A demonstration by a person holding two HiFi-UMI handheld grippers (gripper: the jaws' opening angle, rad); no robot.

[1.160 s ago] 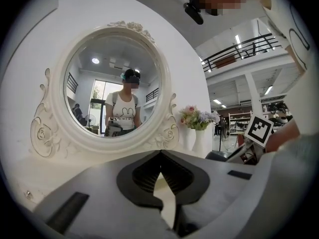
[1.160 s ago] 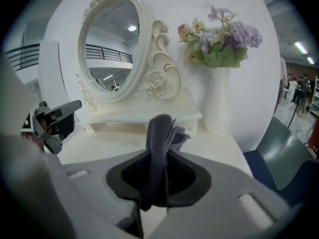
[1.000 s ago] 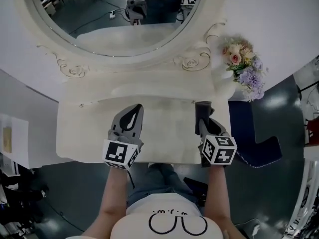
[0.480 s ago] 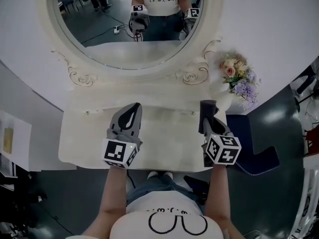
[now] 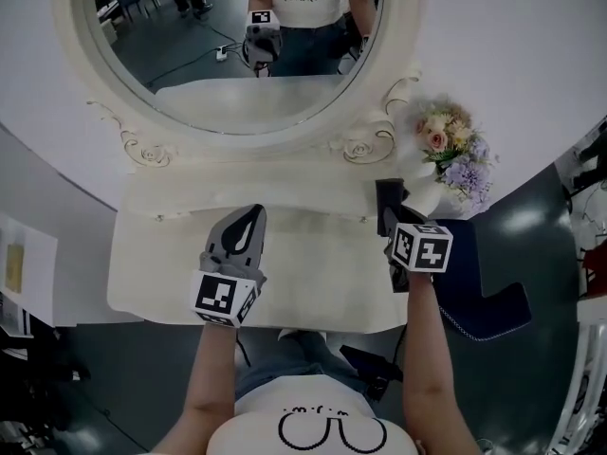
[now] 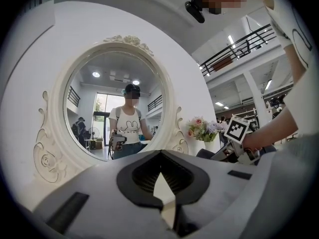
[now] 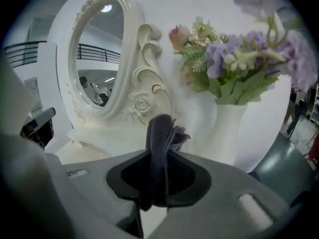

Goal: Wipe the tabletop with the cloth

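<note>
The cream tabletop (image 5: pixel 313 259) of a dressing table lies in front of me. My right gripper (image 5: pixel 390 214) is over its right end, shut on a dark grey cloth (image 5: pixel 387 195) that stands up from the jaws. In the right gripper view the cloth (image 7: pixel 158 138) is bunched between the jaws of the right gripper (image 7: pixel 160 159), close to the white vase (image 7: pixel 227 131). Over the left half of the table hovers my left gripper (image 5: pixel 248 216), its tips together and nothing in them. The left gripper view shows the left gripper (image 6: pixel 160 152) pointing level at the mirror.
A large oval mirror (image 5: pixel 228 55) in a carved white frame rises at the back of the table. A white vase (image 5: pixel 425 195) of pink and purple flowers (image 5: pixel 457 150) stands at the back right corner. A dark blue seat (image 5: pixel 484 278) sits right of the table.
My right gripper has carried the cloth farther back along the table's right end, toward the vase. The left gripper has stayed about where it was.
</note>
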